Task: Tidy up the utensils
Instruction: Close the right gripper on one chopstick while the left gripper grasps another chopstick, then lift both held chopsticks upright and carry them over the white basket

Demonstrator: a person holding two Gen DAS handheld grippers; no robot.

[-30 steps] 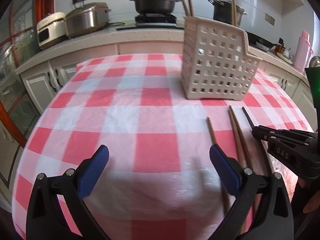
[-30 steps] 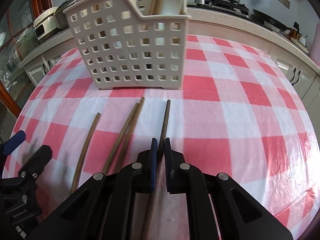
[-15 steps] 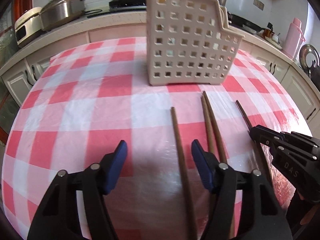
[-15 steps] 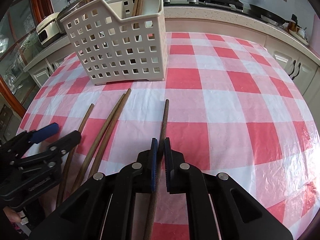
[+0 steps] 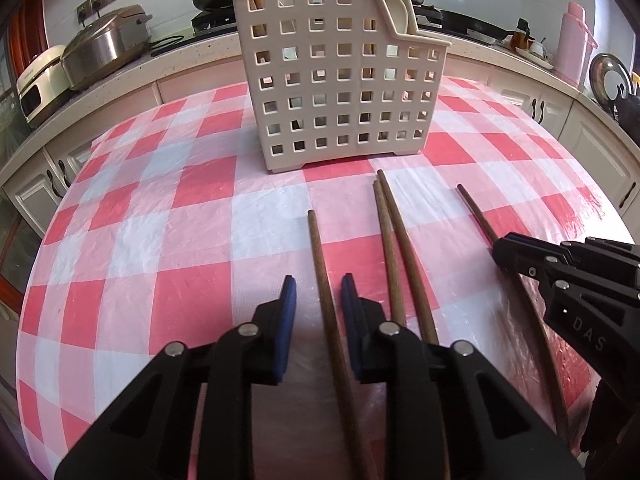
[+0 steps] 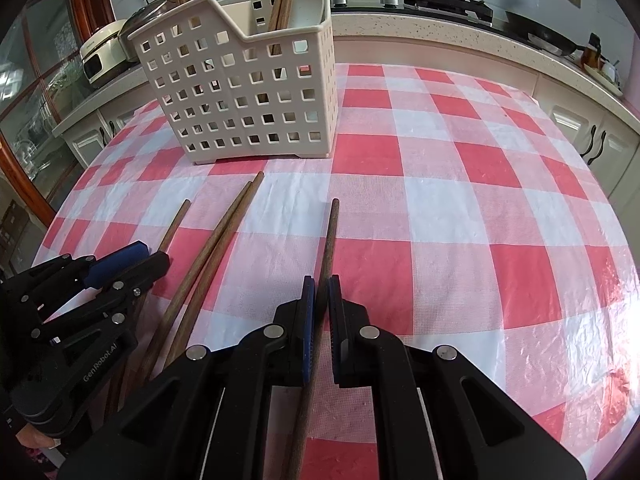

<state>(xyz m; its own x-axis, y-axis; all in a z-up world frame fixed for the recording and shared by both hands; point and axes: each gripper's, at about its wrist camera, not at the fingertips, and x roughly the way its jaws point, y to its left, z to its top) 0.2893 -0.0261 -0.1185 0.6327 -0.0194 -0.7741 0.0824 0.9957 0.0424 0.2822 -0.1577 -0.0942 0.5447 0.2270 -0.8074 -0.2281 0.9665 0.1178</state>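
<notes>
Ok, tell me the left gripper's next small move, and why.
Probably finish closing. The left gripper is closing, with the leftmost chopstick lying between its blue pads, gaps still showing on both sides. The right gripper already clamps its own chopstick. Once the left pinches, both can likely lift toward the basket.

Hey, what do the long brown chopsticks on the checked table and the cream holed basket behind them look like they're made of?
Long brown chopsticks: probably wood, matte, with faint grain and uneven brown tone. Cream holed basket: looks like moulded plastic, smooth and slightly satin, with a regular grid of square holes and rounded rim edges.
</notes>
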